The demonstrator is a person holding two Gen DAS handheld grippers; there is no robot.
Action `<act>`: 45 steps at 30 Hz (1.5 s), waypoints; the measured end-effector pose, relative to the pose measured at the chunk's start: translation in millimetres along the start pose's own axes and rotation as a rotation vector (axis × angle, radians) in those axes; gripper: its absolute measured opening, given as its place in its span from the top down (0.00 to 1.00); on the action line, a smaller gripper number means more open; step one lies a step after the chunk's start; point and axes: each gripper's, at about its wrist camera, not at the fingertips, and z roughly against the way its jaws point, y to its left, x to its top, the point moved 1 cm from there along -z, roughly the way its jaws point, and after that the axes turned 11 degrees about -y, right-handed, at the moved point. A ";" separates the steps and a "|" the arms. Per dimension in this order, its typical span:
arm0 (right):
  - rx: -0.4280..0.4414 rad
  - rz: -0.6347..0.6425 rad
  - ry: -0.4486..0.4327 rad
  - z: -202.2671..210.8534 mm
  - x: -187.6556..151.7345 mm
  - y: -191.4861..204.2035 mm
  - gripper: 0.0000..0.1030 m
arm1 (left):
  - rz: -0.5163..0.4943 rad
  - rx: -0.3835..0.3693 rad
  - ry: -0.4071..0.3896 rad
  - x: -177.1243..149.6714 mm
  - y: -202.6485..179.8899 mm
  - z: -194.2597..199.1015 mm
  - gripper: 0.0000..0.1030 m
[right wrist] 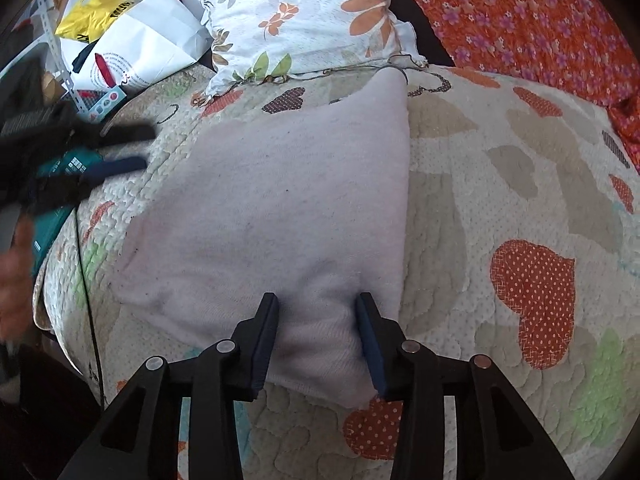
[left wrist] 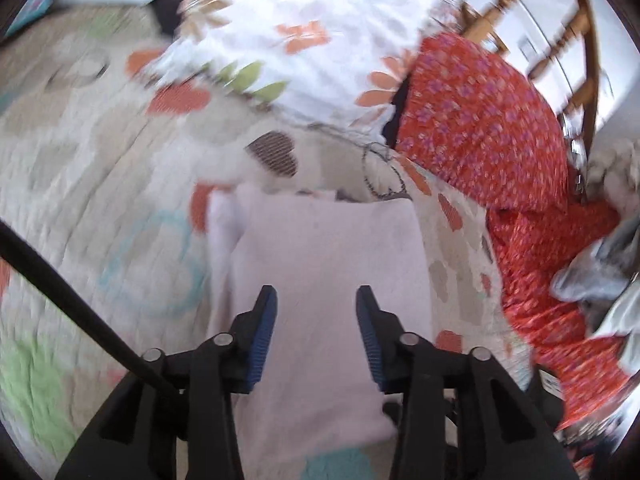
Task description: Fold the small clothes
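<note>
Garment [right wrist: 280, 200] seemingly between right tongs [right wrist: 318, 300]

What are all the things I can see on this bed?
Folded cloth: one, pale pink-white, middle of quilt.
Quilt: one, cream with hearts, under the cloth.
Pillow: one, white with flowers, behind the cloth.
Red fabric: one, red with purple flowers, right of the pillow.
Yellow bag: one, far left.
White paper bag: one, beside the yellow bag.
Left gripper: jaws apart, above the cloth.
Right gripper: jaws around the cloth's near edge.
</note>
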 end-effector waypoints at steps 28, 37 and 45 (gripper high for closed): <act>-0.043 0.096 -0.004 -5.6 -7.7 11.9 0.32 | 0.187 0.241 0.164 -41.1 85.1 3.5 0.40; -0.046 0.091 -0.008 -5.8 -9.5 11.9 0.27 | 0.202 0.273 0.120 -37.5 91.1 12.5 0.39; -0.060 0.102 -0.015 -6.8 -12.1 14.8 0.18 | 0.230 0.263 0.144 -40.6 91.4 5.9 0.33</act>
